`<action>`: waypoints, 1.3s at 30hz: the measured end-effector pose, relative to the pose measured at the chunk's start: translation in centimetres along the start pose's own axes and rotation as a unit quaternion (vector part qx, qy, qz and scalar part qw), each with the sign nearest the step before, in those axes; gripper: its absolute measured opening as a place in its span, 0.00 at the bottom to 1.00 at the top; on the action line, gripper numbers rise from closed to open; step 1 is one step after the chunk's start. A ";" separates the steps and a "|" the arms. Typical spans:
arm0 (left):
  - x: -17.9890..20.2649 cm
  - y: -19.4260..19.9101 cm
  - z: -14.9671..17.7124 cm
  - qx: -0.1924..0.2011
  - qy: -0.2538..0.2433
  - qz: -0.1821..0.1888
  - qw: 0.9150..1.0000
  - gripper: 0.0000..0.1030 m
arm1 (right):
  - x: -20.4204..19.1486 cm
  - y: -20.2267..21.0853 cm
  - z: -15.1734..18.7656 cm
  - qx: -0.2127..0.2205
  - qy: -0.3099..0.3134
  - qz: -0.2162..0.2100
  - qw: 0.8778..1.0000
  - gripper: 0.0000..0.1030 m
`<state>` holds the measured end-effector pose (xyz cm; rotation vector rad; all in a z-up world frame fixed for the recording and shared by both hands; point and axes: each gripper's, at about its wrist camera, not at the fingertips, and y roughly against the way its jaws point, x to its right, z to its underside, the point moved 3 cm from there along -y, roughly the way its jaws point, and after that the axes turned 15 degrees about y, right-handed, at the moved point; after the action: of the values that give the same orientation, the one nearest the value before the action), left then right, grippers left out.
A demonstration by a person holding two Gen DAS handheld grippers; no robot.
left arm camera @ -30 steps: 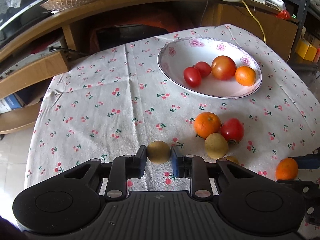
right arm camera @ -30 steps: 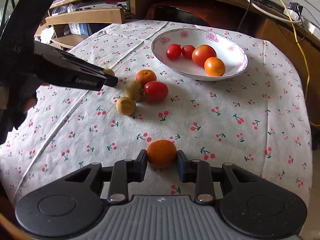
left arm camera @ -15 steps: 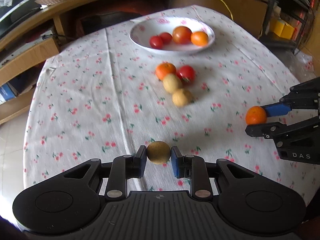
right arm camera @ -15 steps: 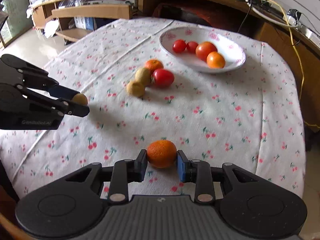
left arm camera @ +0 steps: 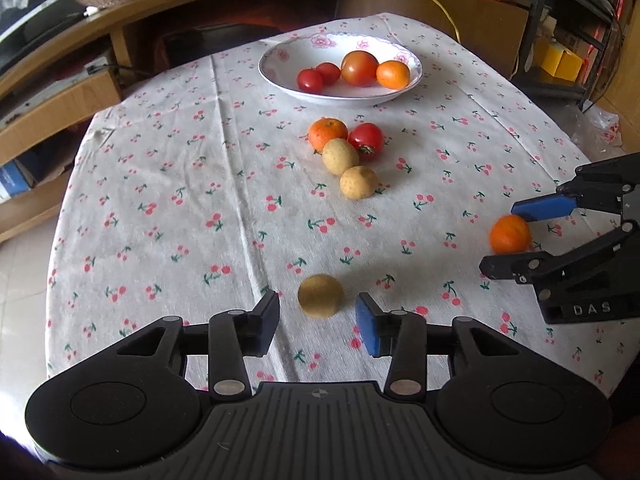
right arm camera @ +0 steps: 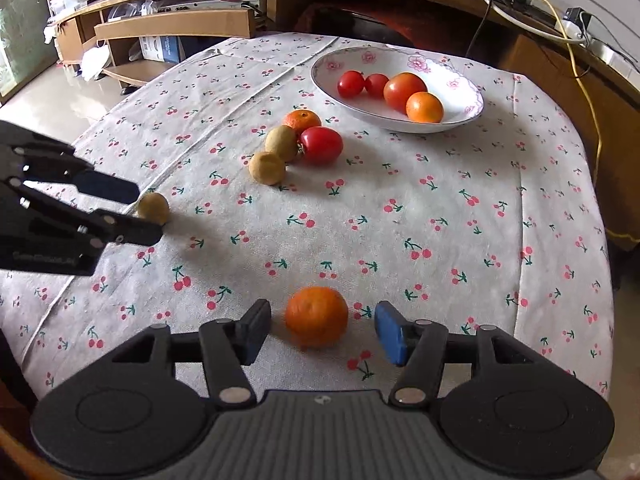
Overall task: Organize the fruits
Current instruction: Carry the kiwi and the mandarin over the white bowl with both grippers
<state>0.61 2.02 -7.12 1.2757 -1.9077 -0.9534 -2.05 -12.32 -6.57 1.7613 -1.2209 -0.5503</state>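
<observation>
Both my grippers gape: left (left arm camera: pixel 317 322) around a longan (left arm camera: pixel 320 295), right (right arm camera: pixel 322 330) around a mandarin (right arm camera: pixel 316 316), near the table's (left arm camera: pixel 160 200) front edge. Light, round, rollable; pinch across middles, gently.

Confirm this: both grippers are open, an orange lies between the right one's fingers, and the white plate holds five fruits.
Not quite: the white plate holds four fruits, three tomatoes and one orange, as the right wrist view shows. The rest stands: left gripper and right gripper are open, the orange between the right one's fingers.
</observation>
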 end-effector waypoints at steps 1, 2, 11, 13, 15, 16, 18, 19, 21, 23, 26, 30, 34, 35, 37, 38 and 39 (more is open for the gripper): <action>0.1 0.0 0.1 -0.001 -0.003 -0.001 1.000 0.50 | 0.1 0.0 0.0 -0.001 -0.001 -0.001 1.000 0.55; 0.2 -0.1 0.1 -0.001 -0.006 -0.001 1.000 0.51 | 0.1 0.1 0.1 0.000 -0.002 -0.003 1.000 0.55; 0.8 -1.1 -0.2 -0.006 -0.007 -0.002 1.000 0.52 | -0.1 0.0 0.1 0.005 -0.001 -0.006 1.000 0.55; 0.7 -1.1 -0.3 -0.006 -0.002 0.000 1.000 0.52 | 0.0 -0.1 0.0 0.005 -0.002 -0.006 1.000 0.55; 0.7 -1.1 -0.3 -0.006 0.002 0.001 1.000 0.48 | 0.2 -0.2 -0.1 0.005 -0.008 -0.004 1.000 0.53; 0.7 -1.1 -0.3 -0.006 0.001 0.002 1.000 0.43 | 0.2 -0.2 -0.2 0.004 -0.010 -0.003 1.000 0.51; 0.8 -1.0 -0.3 -0.007 0.000 0.000 1.000 0.38 | 0.3 -0.2 -0.3 0.002 -0.011 0.002 1.000 0.42; 0.8 -1.0 -0.2 -0.008 -0.001 0.000 1.000 0.35 | 0.3 -0.2 -0.4 0.001 -0.012 0.004 1.000 0.40; 0.8 -0.8 -0.2 -0.010 0.002 0.000 1.000 0.33 | 0.4 -0.2 -0.5 -0.002 -0.012 0.008 1.000 0.35; 0.8 -0.7 -0.2 -0.010 0.003 -0.002 1.000 0.33 | 0.5 -0.2 -0.5 -0.002 -0.015 0.009 1.000 0.31; 0.9 -0.7 -0.3 -0.009 0.004 -0.002 1.000 0.32 | 0.5 -0.2 -0.5 -0.004 -0.021 0.010 1.000 0.31; 1.3 -0.5 -0.7 -0.001 0.003 0.003 1.000 0.32 | 0.7 0.2 -0.7 0.003 -0.028 0.011 1.000 0.31; 1.7 -0.2 -1.3 0.008 0.004 0.009 1.000 0.32 | 1.1 0.8 -1.2 0.019 -0.036 0.016 0.999 0.31; 1.8 -0.2 -1.5 0.010 0.004 0.011 1.000 0.32 | 1.3 1.0 -1.4 0.022 -0.038 0.016 0.999 0.31; 2.1 -0.1 -1.9 0.015 0.004 0.015 1.000 0.32 | 1.5 1.1 -1.8 0.028 -0.043 0.015 0.999 0.31; 2.3 0.0 -2.2 0.018 0.004 0.017 1.000 0.32 | 1.6 1.2 -2.1 0.031 -0.044 0.016 0.998 0.31; 2.5 0.0 -2.4 0.021 0.004 0.019 1.000 0.32 | 1.7 1.3 -2.4 0.035 -0.045 0.018 0.998 0.31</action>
<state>1.76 -0.85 -5.55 1.2600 -1.9494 -0.8921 -0.15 -13.01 -4.06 1.7860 -1.3467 -0.5780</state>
